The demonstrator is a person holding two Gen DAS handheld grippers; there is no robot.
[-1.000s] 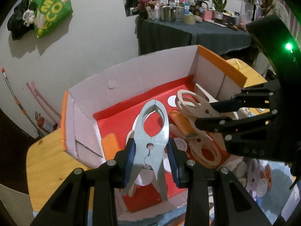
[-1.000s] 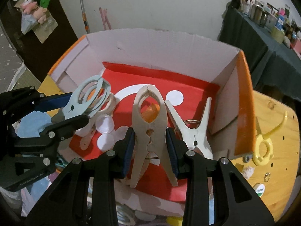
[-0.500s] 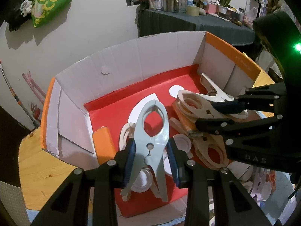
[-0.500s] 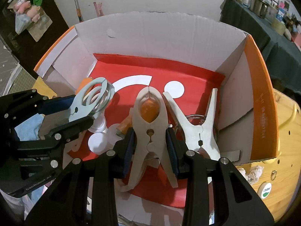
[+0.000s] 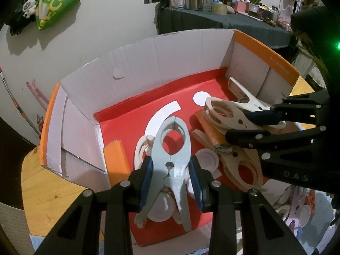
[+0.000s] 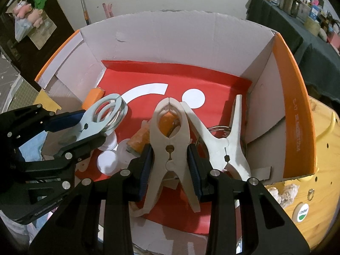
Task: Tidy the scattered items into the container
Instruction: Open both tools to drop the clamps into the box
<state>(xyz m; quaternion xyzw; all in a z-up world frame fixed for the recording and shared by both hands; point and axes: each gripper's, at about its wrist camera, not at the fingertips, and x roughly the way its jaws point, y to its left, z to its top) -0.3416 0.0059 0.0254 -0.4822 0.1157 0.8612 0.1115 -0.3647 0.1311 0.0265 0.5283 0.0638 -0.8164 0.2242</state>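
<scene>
An open cardboard box (image 5: 170, 59) with white walls, orange flaps and a red floor fills both views. My left gripper (image 5: 171, 170) is shut on a pale grey clip (image 5: 173, 140), hanging over the box's near left part. My right gripper (image 6: 170, 163) is shut on a cream clip (image 6: 170, 127) over the middle of the box (image 6: 180, 38). Each view shows the other gripper too: the left gripper (image 6: 85, 127) with the grey clip (image 6: 106, 110), the right gripper (image 5: 244, 125) with the cream clip (image 5: 225, 110). The two clips stay apart.
Inside the box lie a white clip (image 6: 225, 136), orange pieces (image 5: 115, 159), white lids (image 5: 207, 159) and a tan clip (image 5: 240, 170). The box stands on a wooden table (image 6: 314, 191) beside a yellow hook (image 6: 331, 127). More small items (image 5: 297, 208) lie outside its near right corner.
Both grippers have sunk a little toward the box, which now looks larger with more of its red floor showing. Each clip stays gripped as before.
</scene>
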